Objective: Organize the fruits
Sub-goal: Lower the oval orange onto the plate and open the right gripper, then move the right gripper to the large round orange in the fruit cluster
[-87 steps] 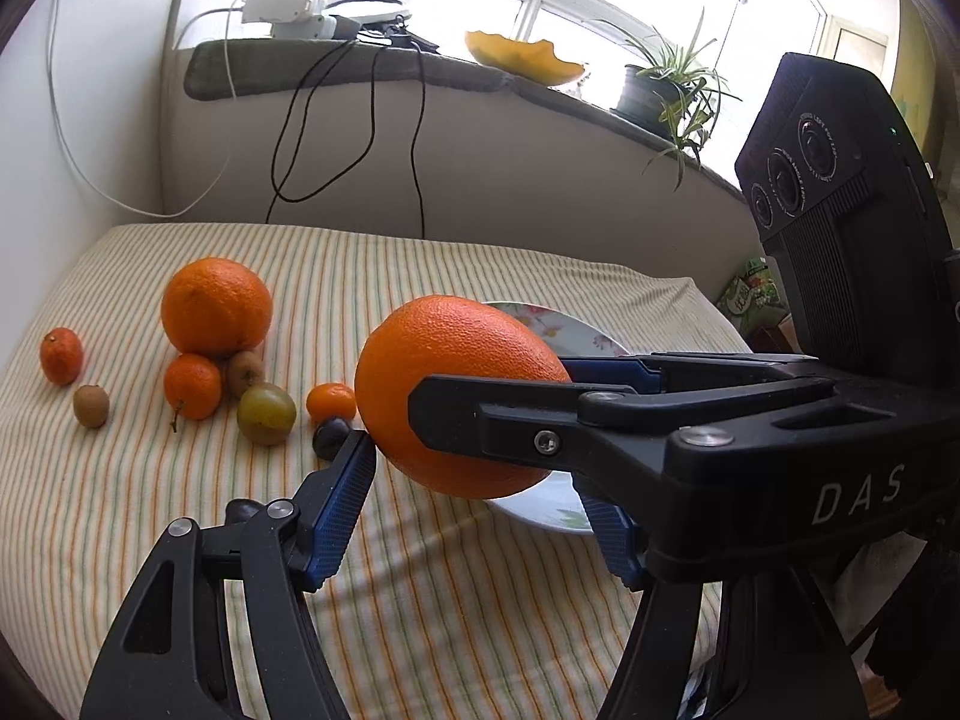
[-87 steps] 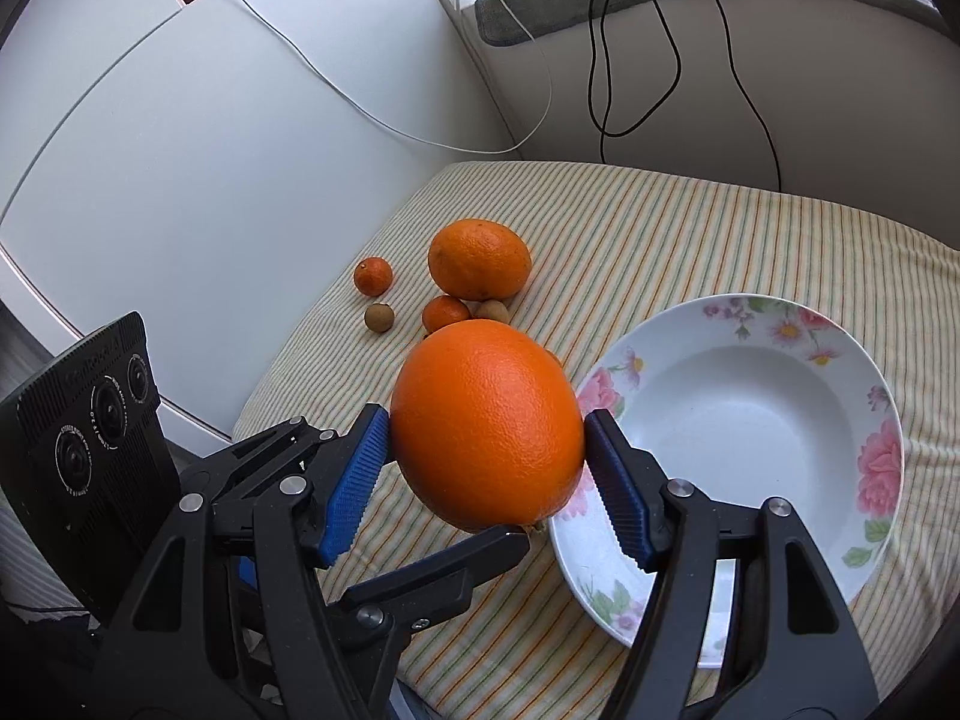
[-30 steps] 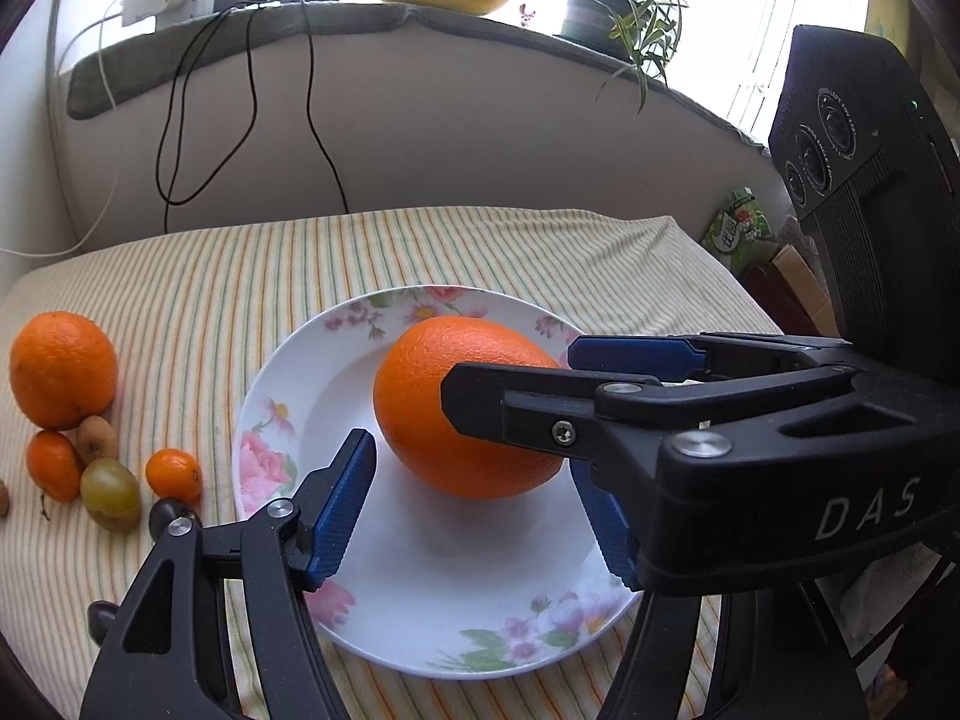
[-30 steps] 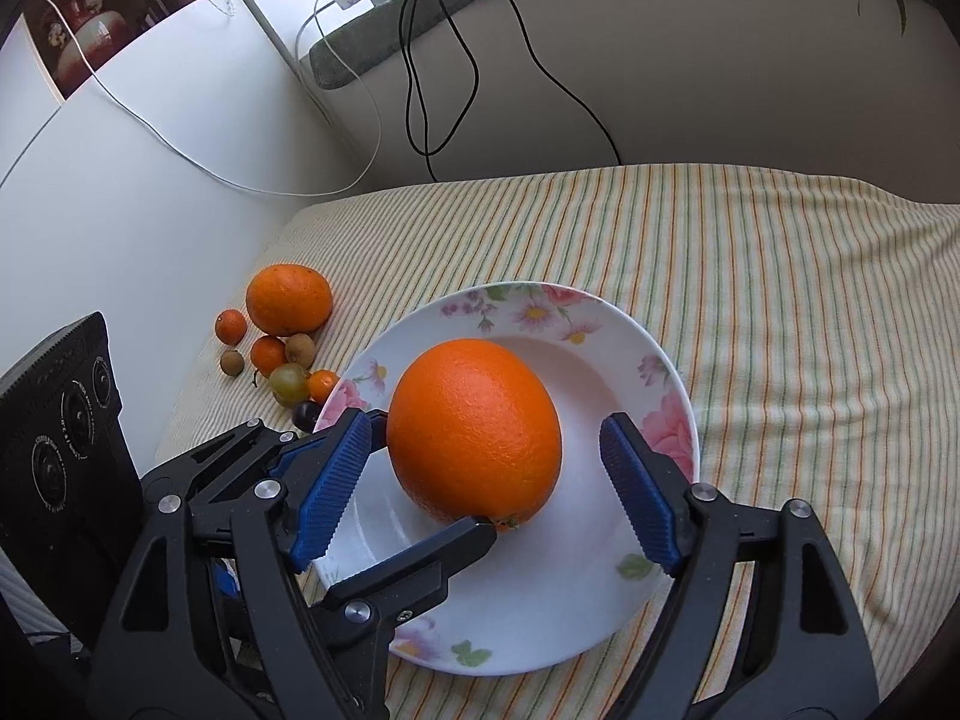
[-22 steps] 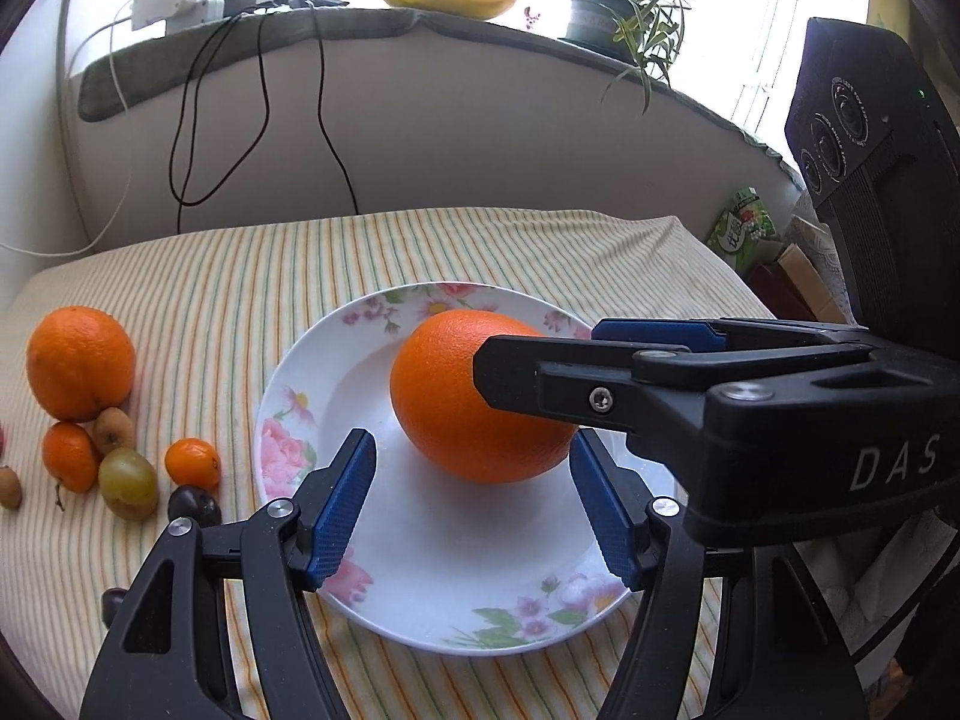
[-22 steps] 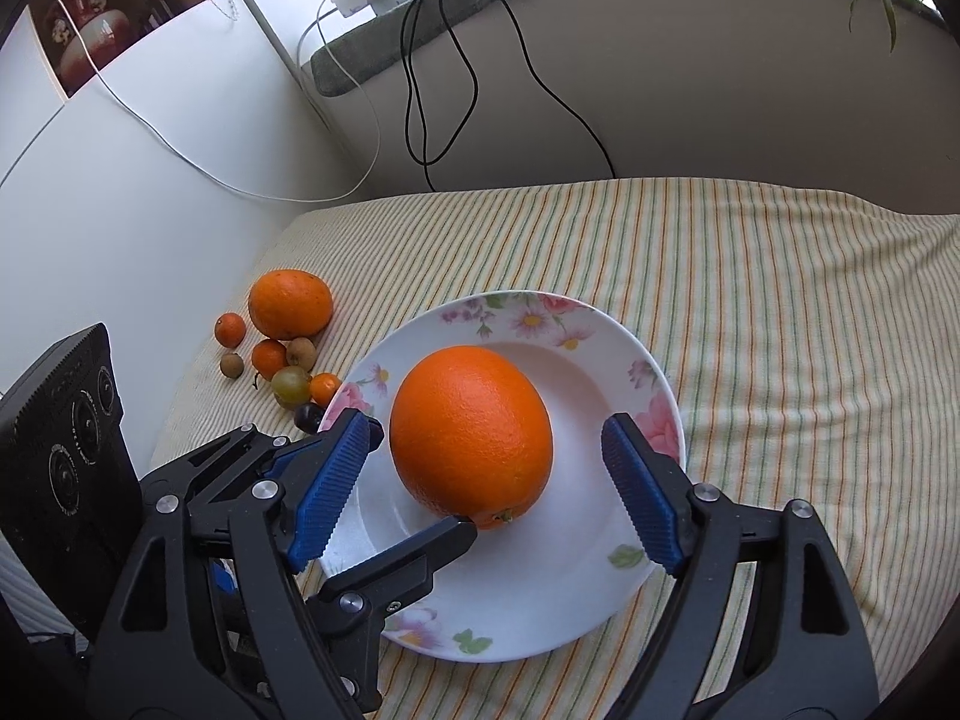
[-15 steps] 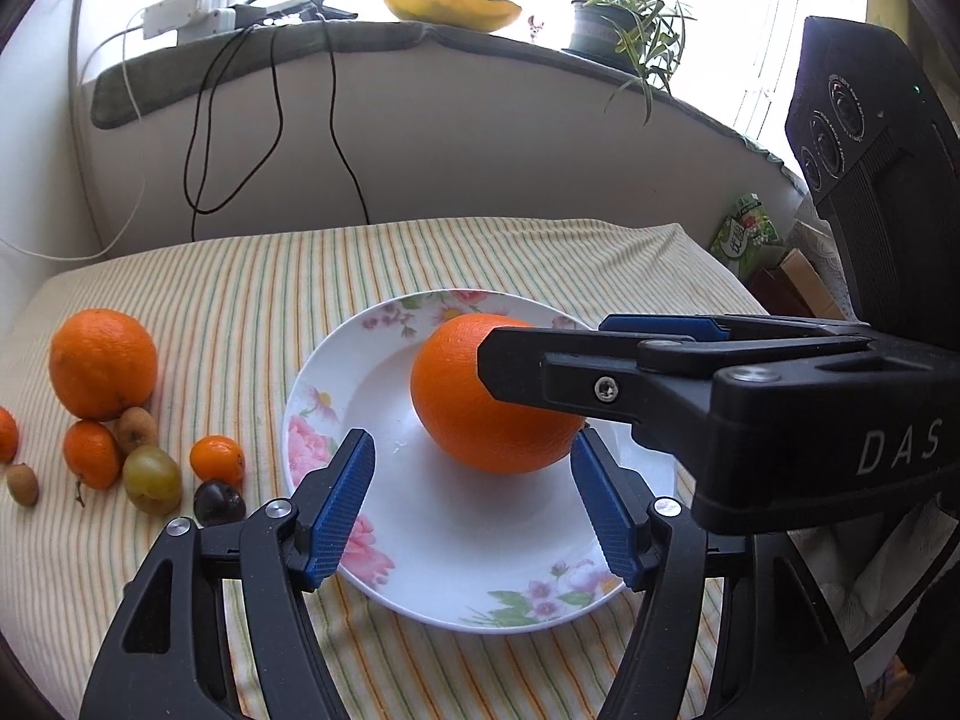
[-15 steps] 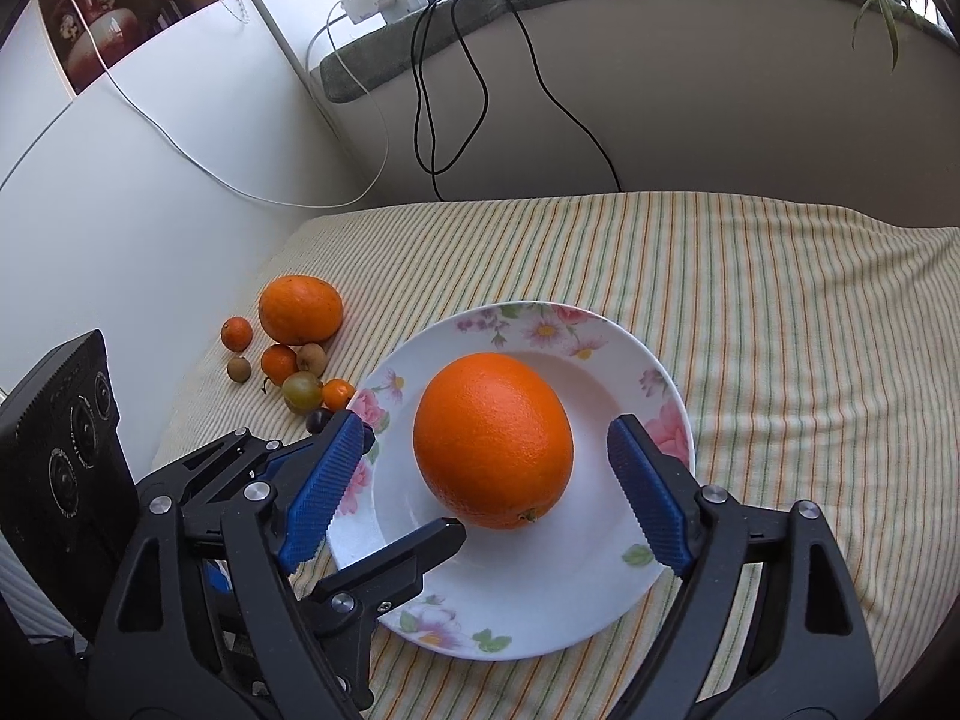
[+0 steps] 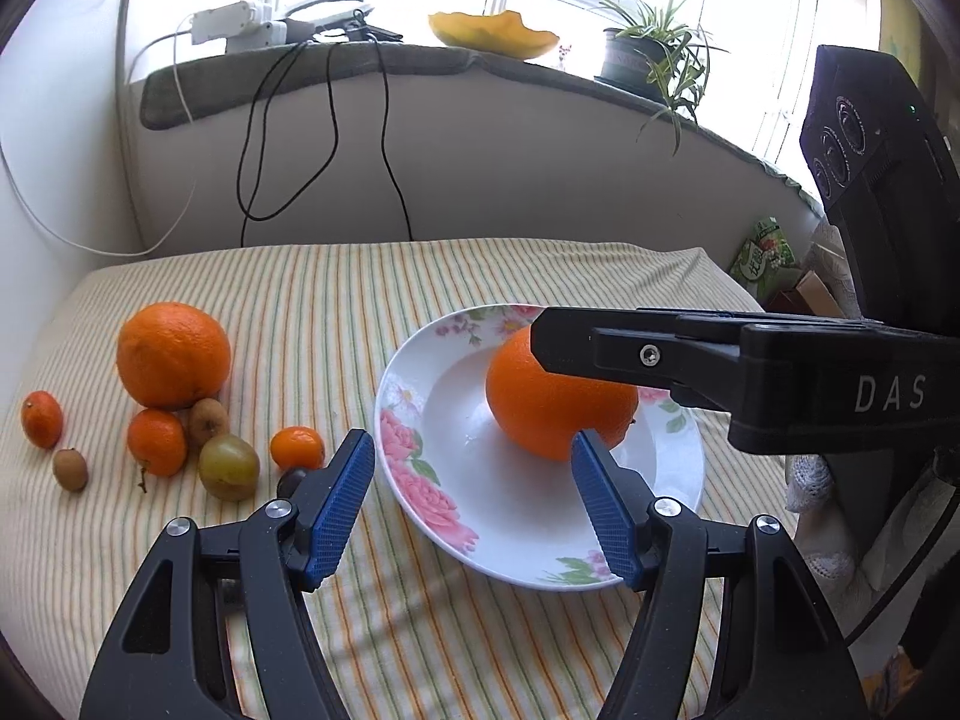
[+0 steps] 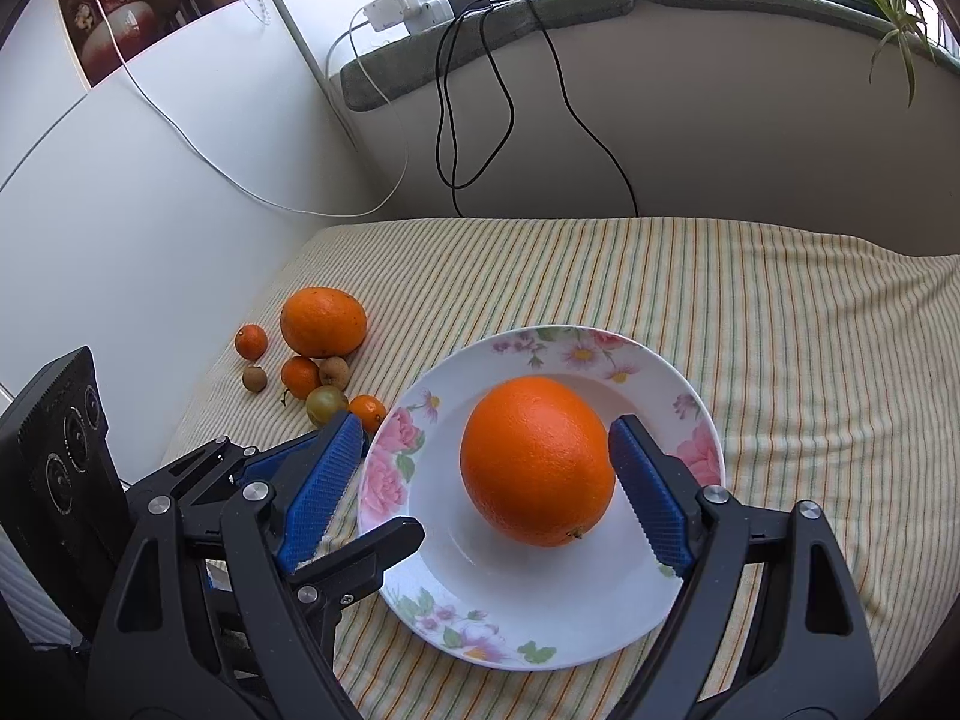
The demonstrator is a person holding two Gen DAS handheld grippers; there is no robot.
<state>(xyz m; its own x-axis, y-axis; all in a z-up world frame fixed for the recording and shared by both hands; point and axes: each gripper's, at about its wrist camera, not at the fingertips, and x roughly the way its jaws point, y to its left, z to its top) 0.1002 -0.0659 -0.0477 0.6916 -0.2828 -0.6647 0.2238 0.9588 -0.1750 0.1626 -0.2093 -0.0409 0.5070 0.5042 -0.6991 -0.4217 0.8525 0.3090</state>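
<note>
A large orange (image 10: 537, 459) lies free in the white floral plate (image 10: 696, 414) on the striped cloth; it also shows in the left wrist view (image 9: 546, 408) on the plate (image 9: 420, 396). My right gripper (image 10: 489, 480) is open, its blue pads wide on either side of the orange, not touching. My left gripper (image 9: 474, 498) is open and empty, above the plate's near left rim. A second large orange (image 9: 173, 354) sits left with several small fruits: mandarins (image 9: 156, 441), a green fruit (image 9: 229, 467), brown longans (image 9: 70, 468).
The right gripper's black body (image 9: 750, 360) crosses the left wrist view over the plate. The left gripper's body (image 10: 66, 450) stands at the table's left edge. A white wall (image 10: 150, 180) borders the table on the left, and a sill with cables (image 9: 324, 120) and a plant (image 9: 654, 60) runs behind.
The right gripper carried the orange over the plate, let it go there and opened wide. Both grippers have since drawn back, and the left view has swung left toward the fruit pile.
</note>
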